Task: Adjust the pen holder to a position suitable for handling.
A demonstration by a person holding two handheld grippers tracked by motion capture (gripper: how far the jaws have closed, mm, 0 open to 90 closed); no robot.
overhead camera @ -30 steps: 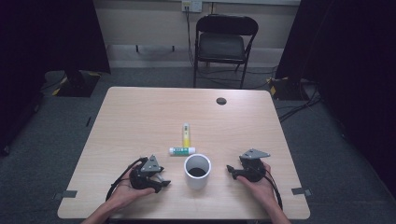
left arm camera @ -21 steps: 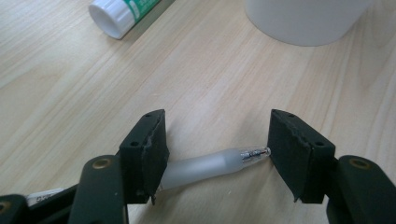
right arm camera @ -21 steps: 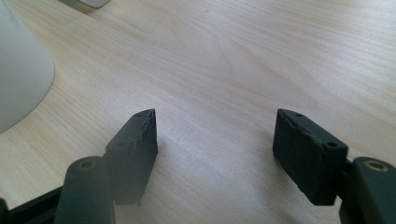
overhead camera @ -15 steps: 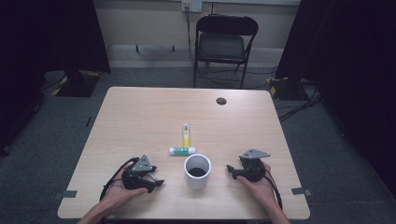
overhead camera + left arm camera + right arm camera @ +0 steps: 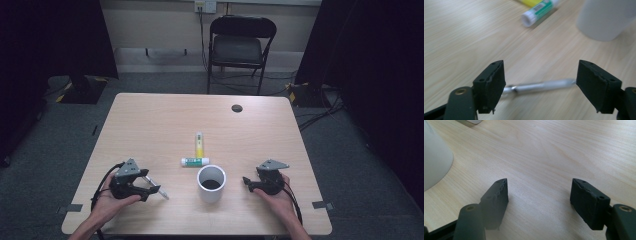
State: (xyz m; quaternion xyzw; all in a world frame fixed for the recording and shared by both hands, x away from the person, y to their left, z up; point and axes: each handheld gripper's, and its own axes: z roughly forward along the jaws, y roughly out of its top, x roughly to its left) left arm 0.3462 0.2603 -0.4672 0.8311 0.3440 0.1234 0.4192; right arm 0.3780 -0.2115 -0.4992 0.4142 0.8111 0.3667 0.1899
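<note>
pale wood table (image 5: 150, 120), grey carpet (image 5: 60, 130); left jaws just opened around pen (image 5: 541, 86), right jaws open, empty.

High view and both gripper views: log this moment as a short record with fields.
surface: wooden table
left gripper: jaws have just been opening, silver pen lying on the table between them, unpressed
right gripper: open, nothing between its jaws
white cup: upright, between the grippers
glue stick: lying behind the cup
yellow tube: lying beyond the glue stick
</note>
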